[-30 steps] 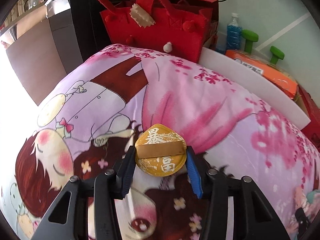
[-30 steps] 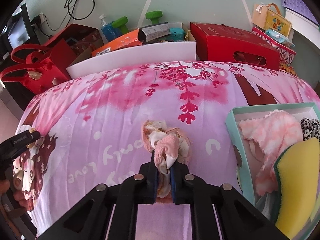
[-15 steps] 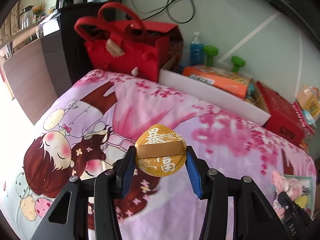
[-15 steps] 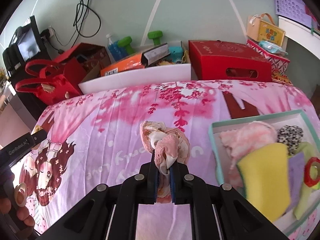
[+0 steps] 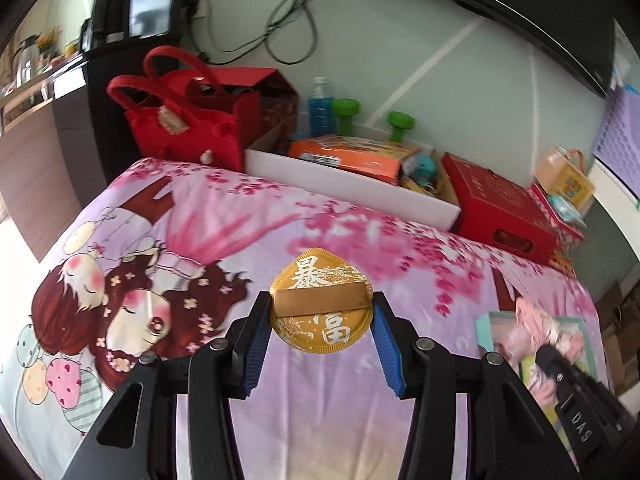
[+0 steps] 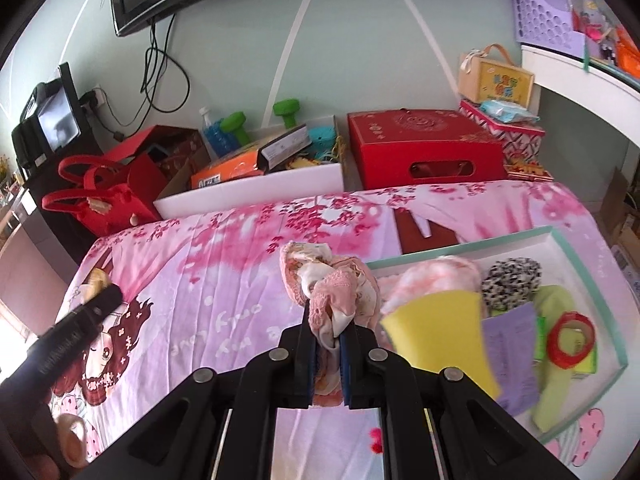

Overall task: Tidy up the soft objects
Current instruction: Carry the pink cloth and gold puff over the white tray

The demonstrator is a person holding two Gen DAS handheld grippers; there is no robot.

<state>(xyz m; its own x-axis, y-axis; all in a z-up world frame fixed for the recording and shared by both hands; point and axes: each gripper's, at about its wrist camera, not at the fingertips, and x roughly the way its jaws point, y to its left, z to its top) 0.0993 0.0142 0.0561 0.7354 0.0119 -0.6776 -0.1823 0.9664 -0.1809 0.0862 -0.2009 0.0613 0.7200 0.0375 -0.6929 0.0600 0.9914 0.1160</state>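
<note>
Gold puff [image 5: 322,304] and pink cloth [image 6: 332,296] held above the bedspread [image 5: 224,224]
Left gripper [image 5: 318,326] clamps the puff; right gripper [image 6: 328,344], jaws narrow, pinches the cloth left of the tray [image 6: 588,276]

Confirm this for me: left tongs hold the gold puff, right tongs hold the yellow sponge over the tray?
Not quite. The right tongs are shut on a pink lace cloth bundle, as the right wrist view shows; the yellow sponge already lies in the tray. The left tongs do hold the gold puff.
</note>
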